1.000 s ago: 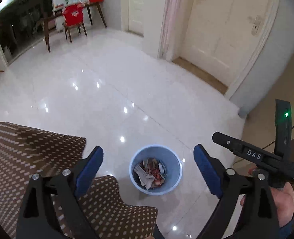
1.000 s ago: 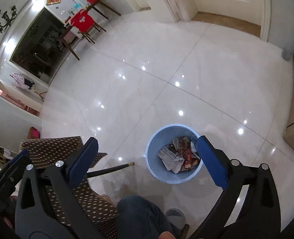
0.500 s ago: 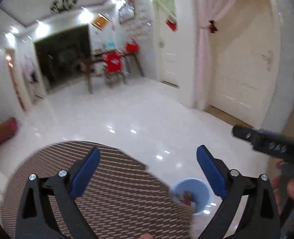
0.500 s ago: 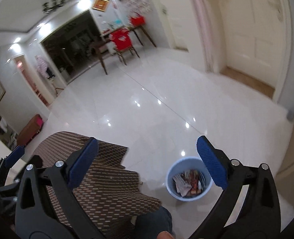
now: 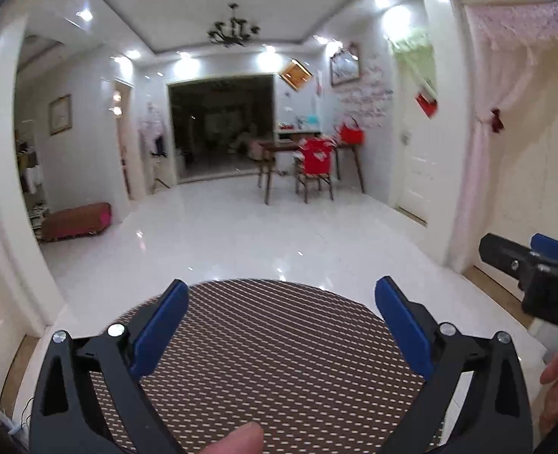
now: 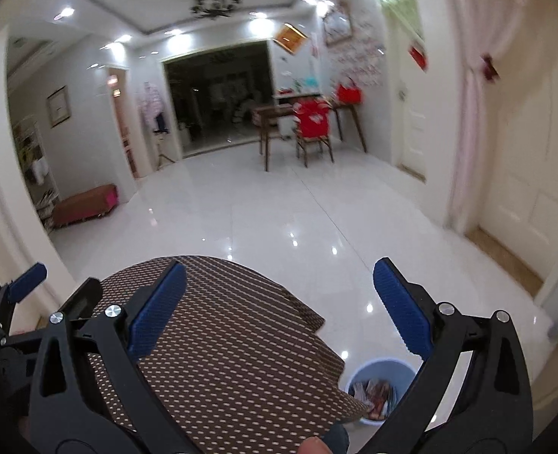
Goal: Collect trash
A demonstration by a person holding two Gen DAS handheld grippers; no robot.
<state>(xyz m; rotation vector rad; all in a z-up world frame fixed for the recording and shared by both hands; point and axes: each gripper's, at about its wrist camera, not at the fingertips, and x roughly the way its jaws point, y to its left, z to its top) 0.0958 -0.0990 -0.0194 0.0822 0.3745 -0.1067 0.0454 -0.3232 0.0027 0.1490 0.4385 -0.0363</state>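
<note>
Left gripper (image 5: 280, 312) and right gripper (image 6: 279, 295) both spread wide, nothing between the fingers, held level above the brown patterned table (image 6: 218, 340). Blue bin (image 6: 377, 382) with wrappers (image 6: 373, 397) sits on the white floor (image 6: 297, 219), near right of the table, partly behind the right finger.

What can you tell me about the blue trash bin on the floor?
The blue trash bin shows only in the right wrist view. It is a round, light blue bucket, plastic by its look, standing upright on the glossy white floor. Crumpled wrappers and paper lie inside, below the rim. The patterned brown table edge overlaps its left side, and the right gripper, open, hides its right side.
</note>
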